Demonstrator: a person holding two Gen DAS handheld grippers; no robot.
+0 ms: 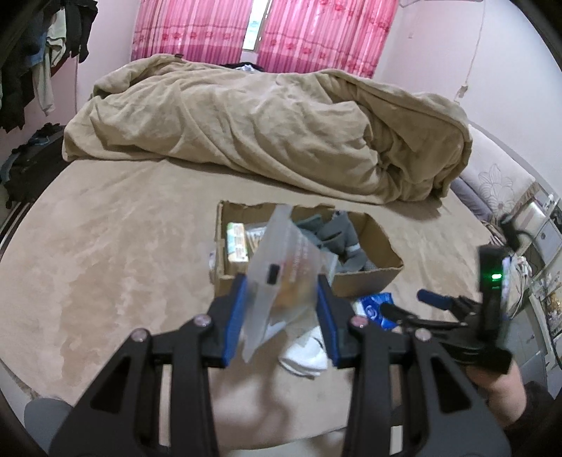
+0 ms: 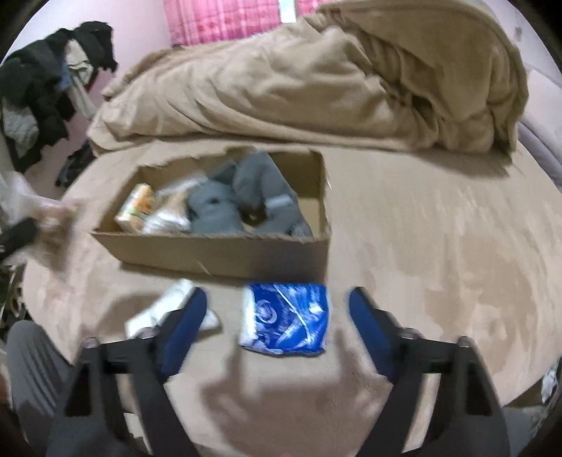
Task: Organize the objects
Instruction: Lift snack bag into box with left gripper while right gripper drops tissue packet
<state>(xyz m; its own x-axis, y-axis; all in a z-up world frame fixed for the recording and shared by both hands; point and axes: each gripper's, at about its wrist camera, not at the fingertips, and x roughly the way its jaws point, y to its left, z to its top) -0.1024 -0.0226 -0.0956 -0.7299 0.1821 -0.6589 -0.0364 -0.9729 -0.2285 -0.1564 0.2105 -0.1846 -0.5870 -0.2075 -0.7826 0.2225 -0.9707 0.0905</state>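
Observation:
My left gripper (image 1: pixel 282 306) is shut on a translucent plastic pouch (image 1: pixel 281 267) and holds it above the near edge of the open cardboard box (image 1: pixel 372 277). The box (image 2: pixel 217 253) holds grey cloth (image 2: pixel 242 200) and a small green and orange carton (image 2: pixel 137 205). My right gripper (image 2: pixel 277 313) is open and empty, just above a blue packet (image 2: pixel 286 321) lying on the bed in front of the box. A white cloth (image 2: pixel 168 311) lies beside its left finger. The right gripper also shows in the left wrist view (image 1: pixel 407 304).
A rumpled tan blanket (image 1: pixel 267 123) is heaped behind the box on the tan bed sheet (image 1: pixel 105 263). Dark clothes (image 2: pixel 45 102) hang at the left. Pink curtains (image 1: pixel 267 31) cover the far window. A bedside stand with clutter (image 1: pixel 537 246) is at the right.

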